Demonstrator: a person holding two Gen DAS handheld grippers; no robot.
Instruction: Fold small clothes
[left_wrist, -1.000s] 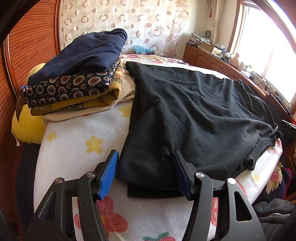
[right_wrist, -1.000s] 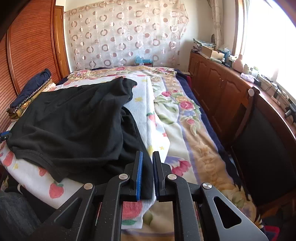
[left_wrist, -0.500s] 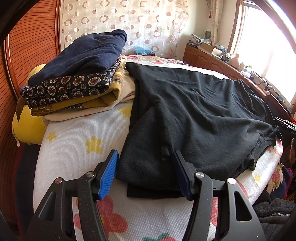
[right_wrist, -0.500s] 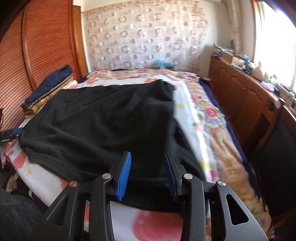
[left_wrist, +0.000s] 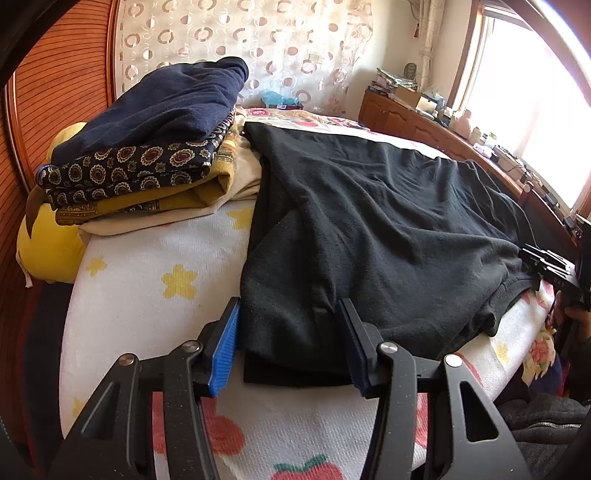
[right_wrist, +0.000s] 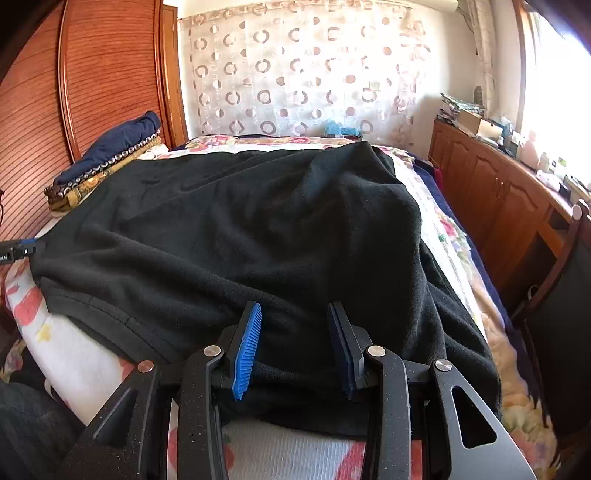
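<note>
While the black garment (left_wrist: 388, 236) is lying crosswise between them, the left gripper (left_wrist: 290, 345) and right gripper (right_wrist: 293, 345) are gaping open, each straddling its own near hem corner.

The black garment (right_wrist: 258, 229) covers the bedding (right_wrist: 74, 354) ahead of the right gripper (right_wrist: 293, 345), so the spread beneath it is hidden, and its near hem disappears behind the gripper's fingers. Ahead of the left gripper (left_wrist: 288, 347), the under layer of the black garment (left_wrist: 369, 229) shows only as a dark strip between the jaws. To that gripper's far left, a yellow cushion (left_wrist: 48, 247) is mostly buried under the stack of folded clothes (left_wrist: 147, 147). Far right, small items on the wooden cabinet (left_wrist: 406, 118) wash out in window glare, too small to identify.
</note>
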